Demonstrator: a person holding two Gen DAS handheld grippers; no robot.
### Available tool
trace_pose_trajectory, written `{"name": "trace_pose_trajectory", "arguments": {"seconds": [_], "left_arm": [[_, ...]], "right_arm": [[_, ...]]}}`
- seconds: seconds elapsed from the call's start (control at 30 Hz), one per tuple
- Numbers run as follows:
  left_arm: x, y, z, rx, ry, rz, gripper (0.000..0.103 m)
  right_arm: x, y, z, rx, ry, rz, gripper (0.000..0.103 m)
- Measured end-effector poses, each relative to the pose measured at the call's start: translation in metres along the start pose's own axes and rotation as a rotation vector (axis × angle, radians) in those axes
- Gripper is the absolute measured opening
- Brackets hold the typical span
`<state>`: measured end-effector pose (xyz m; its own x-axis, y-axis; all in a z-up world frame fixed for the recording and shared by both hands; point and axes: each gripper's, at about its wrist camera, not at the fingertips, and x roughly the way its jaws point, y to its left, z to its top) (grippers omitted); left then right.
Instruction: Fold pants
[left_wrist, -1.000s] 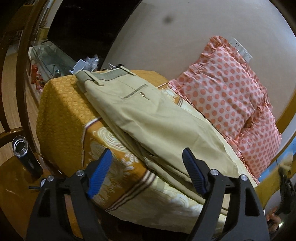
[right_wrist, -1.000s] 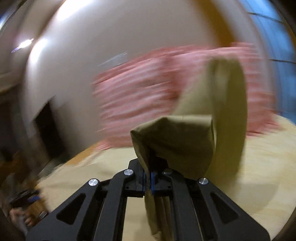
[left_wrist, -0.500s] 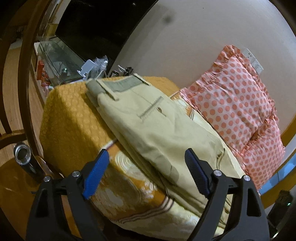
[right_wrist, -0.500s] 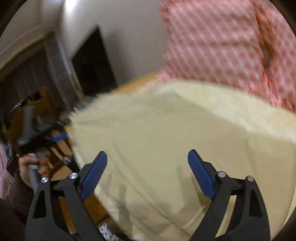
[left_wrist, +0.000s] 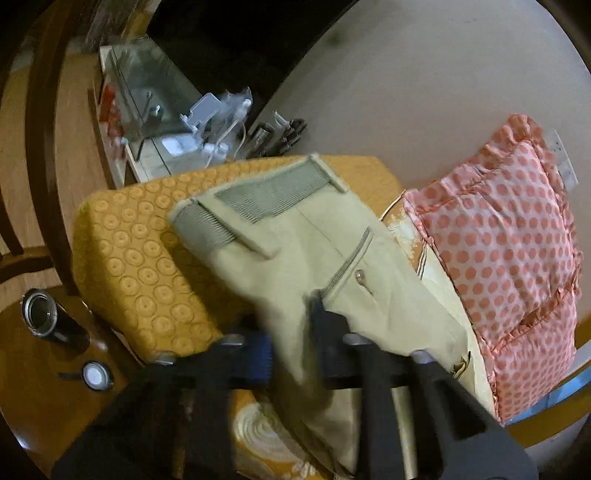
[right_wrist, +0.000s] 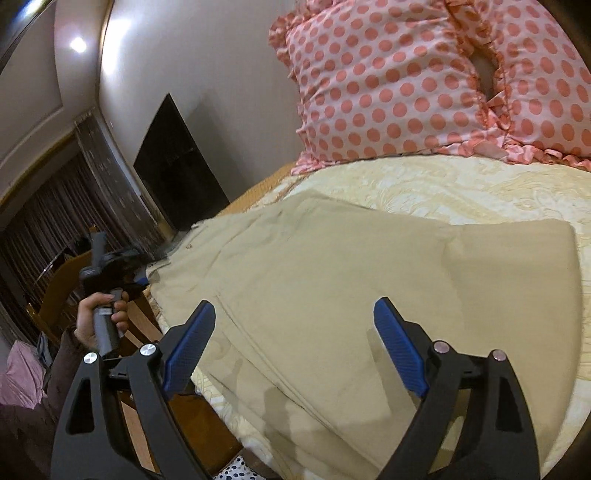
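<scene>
one pair of khaki pants (left_wrist: 325, 258) lies on the one bed (left_wrist: 136, 254), waistband at the far end, folded legs spread flat at the near right (right_wrist: 369, 280). the left gripper (left_wrist: 291, 347) has pinched a fold of the pants between its two fingers, blurred. the right gripper (right_wrist: 295, 343) hovers above the cloth, its two blue pads wide apart, grasping nothing. two polka-dot pillows (right_wrist: 424, 81) lean against the far wall. one dark flask (left_wrist: 48, 317) stands at the near left.
</scene>
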<state>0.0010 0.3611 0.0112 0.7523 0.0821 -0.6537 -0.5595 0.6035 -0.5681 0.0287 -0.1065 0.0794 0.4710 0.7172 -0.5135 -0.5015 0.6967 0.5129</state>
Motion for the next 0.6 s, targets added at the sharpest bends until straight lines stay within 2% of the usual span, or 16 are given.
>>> {"name": "trace_pose_trajectory", "arguments": {"seconds": [0.03,0.07,0.13,0.23,0.33,0.37,0.43,0.5,0.57,0.6], "left_arm": [[-0.003,-0.01,0.0,0.055,-0.015,0.022,0.009],[-0.009,-0.031,-0.002,0.163,-0.051,0.066,0.008],[-0.027,-0.07,-0.009,0.308,-0.126,0.063,0.008],[-0.054,-0.148,-0.03,0.512,-0.178,-0.06,0.006],[-0.074,-0.233,-0.087,0.773,-0.184,-0.23,0.006],[-0.078,-0.251,-0.106,0.834,-0.181,-0.281,0.006],[-0.089,-0.29,-0.168,0.999,-0.133,-0.45,0.007],[-0.087,-0.308,-0.229,1.126,-0.028,-0.577,0.007],[-0.071,-0.311,-0.284,1.241,0.122,-0.627,0.007],[-0.061,-0.309,-0.305,1.287,0.181,-0.622,0.007]], "right_arm": [[-0.006,-0.003,-0.001,0.002,-0.012,-0.001,0.09],[-0.014,-0.007,-0.002,0.006,-0.028,-0.007,0.09],[-0.029,-0.017,-0.003,0.021,-0.065,-0.024,0.09],[-0.058,-0.038,-0.002,0.074,-0.149,-0.065,0.09],[-0.088,-0.063,-0.004,0.153,-0.235,-0.117,0.09],[-0.095,-0.069,-0.004,0.173,-0.251,-0.129,0.09],[-0.112,-0.084,-0.007,0.235,-0.289,-0.151,0.09],[-0.124,-0.1,-0.013,0.308,-0.311,-0.139,0.091],[-0.129,-0.113,-0.019,0.381,-0.312,-0.111,0.092],[-0.129,-0.121,-0.022,0.427,-0.301,-0.083,0.092]]}}
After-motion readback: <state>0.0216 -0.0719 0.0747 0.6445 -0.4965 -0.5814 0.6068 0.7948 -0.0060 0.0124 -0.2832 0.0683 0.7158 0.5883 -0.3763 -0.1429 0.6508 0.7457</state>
